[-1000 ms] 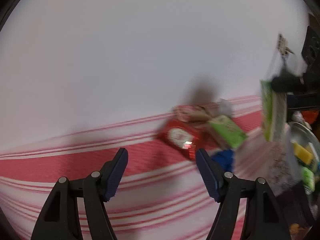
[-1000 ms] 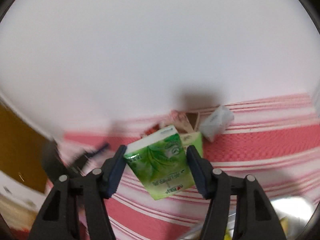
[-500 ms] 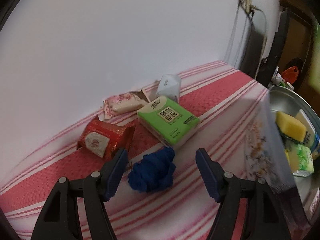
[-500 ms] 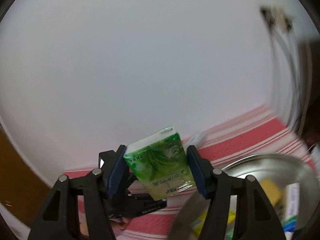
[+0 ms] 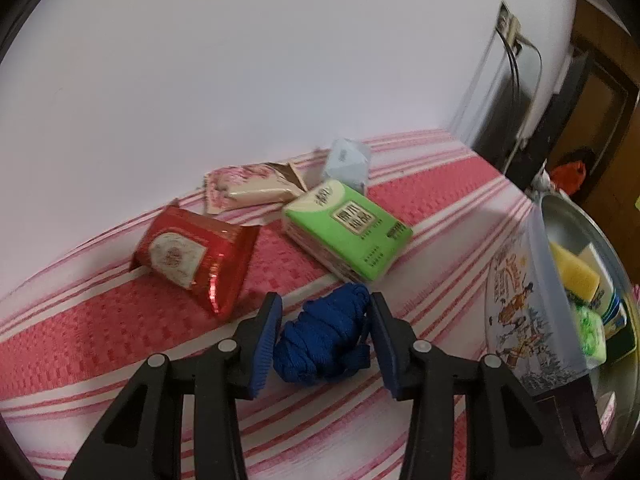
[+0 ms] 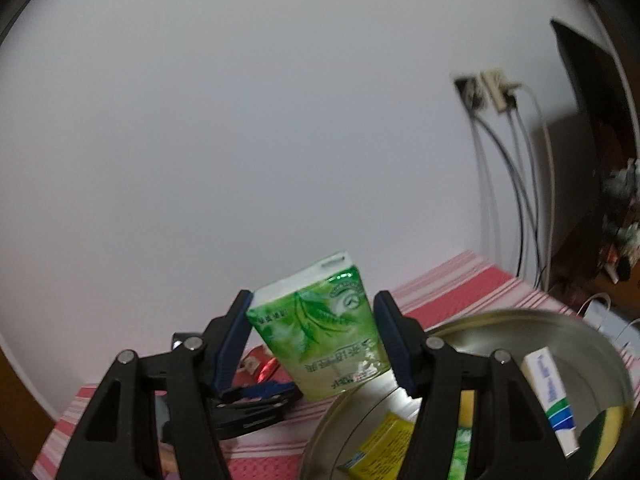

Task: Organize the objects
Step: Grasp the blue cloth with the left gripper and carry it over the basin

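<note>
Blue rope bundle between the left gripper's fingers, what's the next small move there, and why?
Probably finish closing, then lift. The left gripper has just been closing around the blue rope bundle, which sits on the striped cloth between the pads; whether they press it yet is unclear. The metal bowl waits to its right.

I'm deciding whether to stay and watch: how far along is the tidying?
Done: several items already lie in the metal bowl. In hand: the right gripper holds a green tissue pack near it; the left gripper has just been closing around the blue rope bundle. Left: the red packet and green box.
</note>
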`<state>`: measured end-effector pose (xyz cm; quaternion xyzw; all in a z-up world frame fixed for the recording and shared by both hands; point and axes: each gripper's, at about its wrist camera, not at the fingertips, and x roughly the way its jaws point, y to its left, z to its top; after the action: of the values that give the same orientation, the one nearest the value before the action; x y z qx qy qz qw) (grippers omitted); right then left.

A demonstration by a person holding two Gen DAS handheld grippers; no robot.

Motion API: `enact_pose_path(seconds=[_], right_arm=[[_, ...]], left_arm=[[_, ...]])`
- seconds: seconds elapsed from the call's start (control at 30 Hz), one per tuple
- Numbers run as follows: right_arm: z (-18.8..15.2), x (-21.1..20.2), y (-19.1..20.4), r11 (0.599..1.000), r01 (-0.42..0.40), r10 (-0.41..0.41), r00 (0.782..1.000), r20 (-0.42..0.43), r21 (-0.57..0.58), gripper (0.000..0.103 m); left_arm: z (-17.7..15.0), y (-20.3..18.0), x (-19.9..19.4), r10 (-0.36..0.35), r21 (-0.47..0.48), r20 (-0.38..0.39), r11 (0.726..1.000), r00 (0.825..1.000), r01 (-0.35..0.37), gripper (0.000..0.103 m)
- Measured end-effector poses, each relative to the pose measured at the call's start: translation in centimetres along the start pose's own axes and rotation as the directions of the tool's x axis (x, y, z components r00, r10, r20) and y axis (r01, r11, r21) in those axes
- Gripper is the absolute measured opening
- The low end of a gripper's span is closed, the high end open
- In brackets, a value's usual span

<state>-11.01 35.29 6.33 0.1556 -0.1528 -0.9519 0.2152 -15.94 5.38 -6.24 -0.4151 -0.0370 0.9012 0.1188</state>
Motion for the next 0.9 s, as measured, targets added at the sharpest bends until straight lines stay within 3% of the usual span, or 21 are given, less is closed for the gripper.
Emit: enact_pose_path(seconds=[0.17,0.37,0.5,0.8,0.9], right_arm=[[-0.4,-0.2,-0.3,1.0,0.011,-0.01,0.999,0.036,-0.005,0.062],[-0.7,-0.2,0.4,0.998,0.016,-0.012,0.999,0.052,-0.058,0.062],[-1.0,-0.2,0.6,0.998,0.012,-0.008,0.999,0.053,-0.068,0.062],[-1.5,-0.7,0.4,0.997,0.022,-0.015,0.995,0.095,-0.072,0.062],[-1.8,-1.1,0.4,0.997,0.02,-0.013,0.995,0.104,-0.072,0.062]], left_arm=[[-0.3,0.3,-2.6,0.004,-0.013,0.116,1.0,0.993,-0.002,0.046],[-0.5,0.4,-5.9,0.041,-0.055,0.236,0.998,0.971,-0.029,0.047],[-0.7,-0.2,-7.1,0.019,-0.082,0.262,0.997,0.965,0.002,0.047],[-1.4,-4.8,-9.3,0.043,0.009,0.294,0.999,0.955,-0.047,0.047],[-1.9,-5.8,-9.4,0.086,0.035,0.302,0.994,0.949,-0.101,0.047]])
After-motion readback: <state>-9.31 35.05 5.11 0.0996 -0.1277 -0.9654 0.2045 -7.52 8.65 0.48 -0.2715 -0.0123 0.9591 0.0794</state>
